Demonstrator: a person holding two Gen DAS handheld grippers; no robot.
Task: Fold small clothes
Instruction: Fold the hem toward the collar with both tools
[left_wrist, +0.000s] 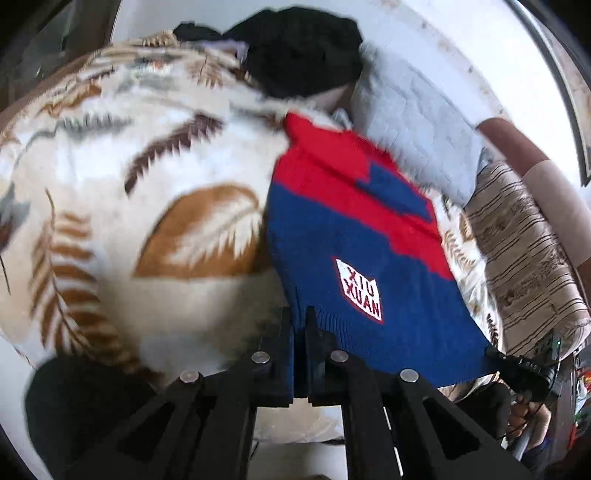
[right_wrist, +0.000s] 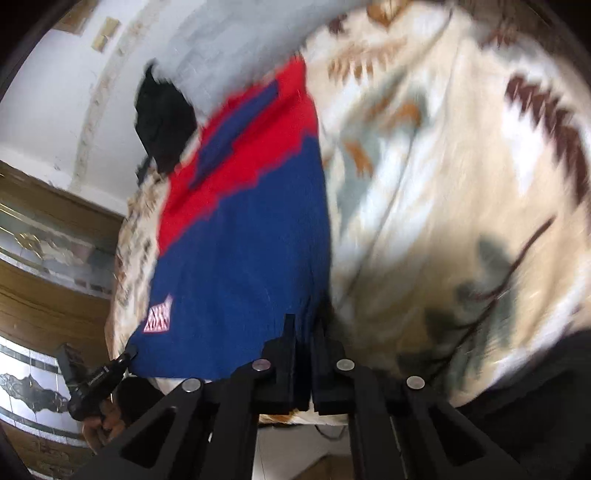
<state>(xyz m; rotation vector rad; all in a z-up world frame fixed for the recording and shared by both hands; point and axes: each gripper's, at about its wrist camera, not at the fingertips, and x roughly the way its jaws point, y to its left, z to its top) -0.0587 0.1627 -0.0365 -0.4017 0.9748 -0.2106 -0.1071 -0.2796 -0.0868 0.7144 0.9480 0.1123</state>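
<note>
The sweater (left_wrist: 343, 236), knitted blue with a red upper part, lies on a leaf-patterned blanket (left_wrist: 122, 177), and its long axis runs from the bottom centre of the left wrist view up toward the upper middle, leaning slightly left; the ribbed hem is at the bottom of the frame and the red end points away, toward a black garment (left_wrist: 303, 51) near the top. A white label (left_wrist: 360, 290) sits on the blue part close to the hem. The left gripper (left_wrist: 300, 317) has its jaws pressed together on the hem's left corner, with blue knit pinched between the fingers. In the right wrist view the sweater (right_wrist: 243, 236) again runs from the bottom centre upward, red end at the top and tilted right, with its label (right_wrist: 159, 314) at lower left. The right gripper (right_wrist: 303, 325) is likewise clamped on the hem, at its right corner, with knit caught between the closed fingers. Each view shows the other gripper at the far hem corner: lower right in the left view, lower left in the right. A grey pillow (left_wrist: 413, 122) lies upper right in the left view
</note>
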